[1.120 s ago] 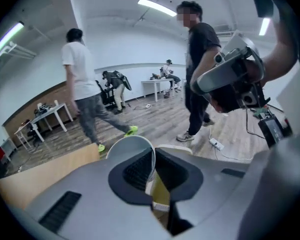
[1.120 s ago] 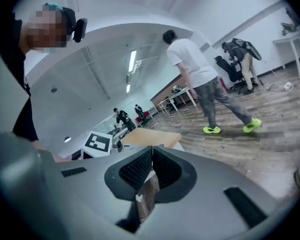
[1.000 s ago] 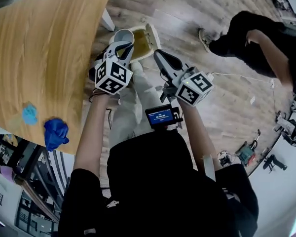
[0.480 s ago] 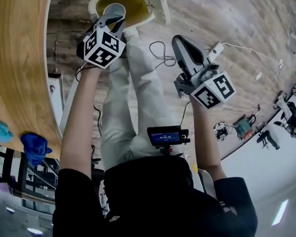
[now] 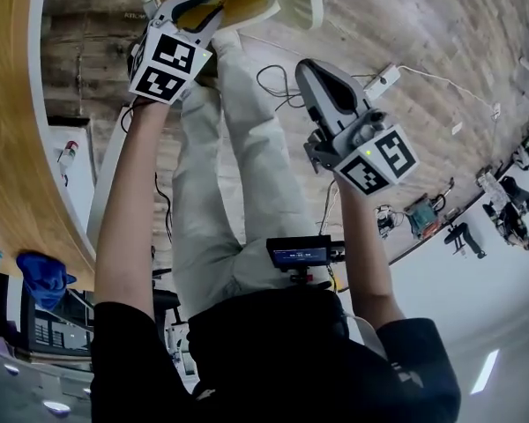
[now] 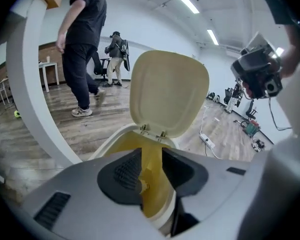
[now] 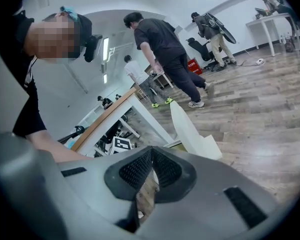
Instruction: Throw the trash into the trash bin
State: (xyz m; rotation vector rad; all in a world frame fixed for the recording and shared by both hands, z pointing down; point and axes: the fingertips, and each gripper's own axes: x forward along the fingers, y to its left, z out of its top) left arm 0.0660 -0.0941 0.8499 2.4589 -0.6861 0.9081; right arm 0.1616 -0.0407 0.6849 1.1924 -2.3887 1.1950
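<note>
Both tongs look empty to me. On the left side, the left tongs (image 6: 151, 160) sit right over the bin (image 6: 111, 144) with the jaws a bit apart. All I see through the gap is the yellow liner (image 6: 151, 134), with the lid (image 6: 170, 91) standing up behind it. Meanwhile the right tongs (image 7: 151, 156) are pinched shut on nothing, off to the side over the floor.

So nothing's lined up to drop right now. My guess for the next bit of trash is the blue wad (image 5: 44, 276) at the counter (image 5: 9, 104) edge. It's well apart from the bin, back on the person's left, behind the left tongs. That makes the left arm clearly the nearer one, so it'd need to swing back toward the counter. The wad looks crumpled with no real long axis, so any grab angle should do.
</note>
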